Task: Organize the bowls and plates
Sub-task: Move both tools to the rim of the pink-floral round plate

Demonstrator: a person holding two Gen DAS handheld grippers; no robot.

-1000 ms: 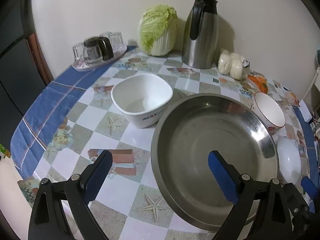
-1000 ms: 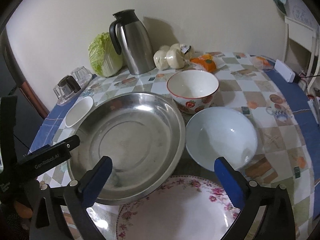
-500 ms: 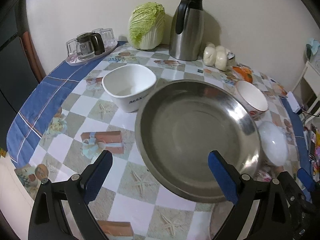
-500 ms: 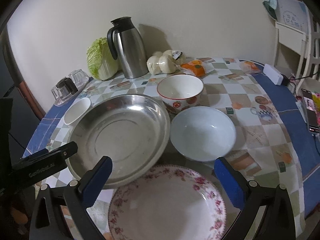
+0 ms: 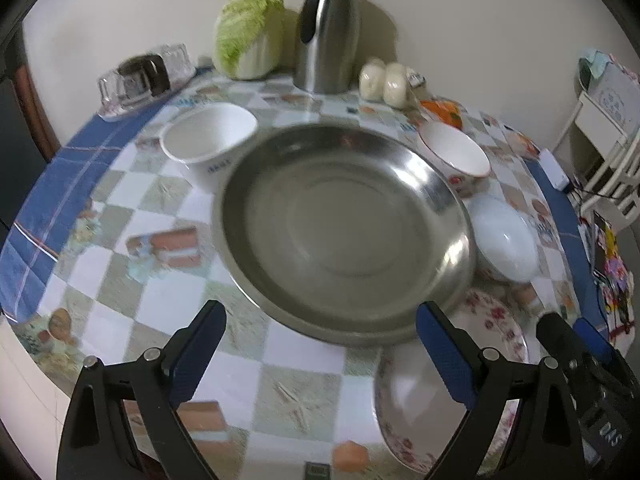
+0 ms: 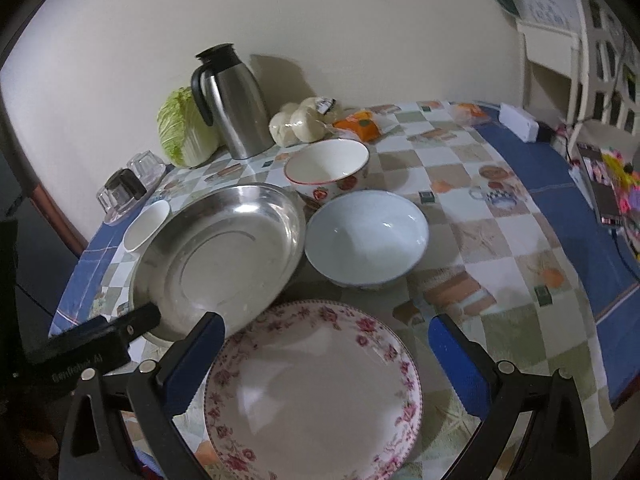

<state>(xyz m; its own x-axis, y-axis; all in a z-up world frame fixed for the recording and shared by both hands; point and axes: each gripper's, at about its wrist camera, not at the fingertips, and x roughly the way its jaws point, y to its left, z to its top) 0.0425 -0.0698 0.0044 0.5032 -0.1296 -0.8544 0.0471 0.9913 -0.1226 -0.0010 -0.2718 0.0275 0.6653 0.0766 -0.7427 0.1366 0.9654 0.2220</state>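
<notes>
A large steel basin (image 5: 344,232) (image 6: 224,256) sits mid-table. Left of it stands a square white bowl (image 5: 208,136) (image 6: 146,226). Behind and to the right is a red-rimmed bowl (image 5: 454,152) (image 6: 326,168), and a pale blue bowl (image 5: 502,236) (image 6: 366,236) rests beside the basin. A floral-rimmed plate (image 6: 312,392) (image 5: 448,400) lies nearest, its edge under the basin's rim. My left gripper (image 5: 320,348) hovers open before the basin's near rim. My right gripper (image 6: 326,356) is open above the floral plate. Neither holds anything.
At the back stand a steel thermos jug (image 5: 328,28) (image 6: 230,100), a cabbage (image 5: 250,34), bagged buns (image 5: 384,80), an orange packet (image 6: 358,126) and a tray of glass cups (image 5: 144,74). The round table (image 5: 64,168) drops off at left and near edges. A white chair (image 6: 568,40) stands right.
Both grippers have pulled back and up from the dishes, so more of the table shows. The floral plate now lies fully under the right gripper. No dish has moved.
</notes>
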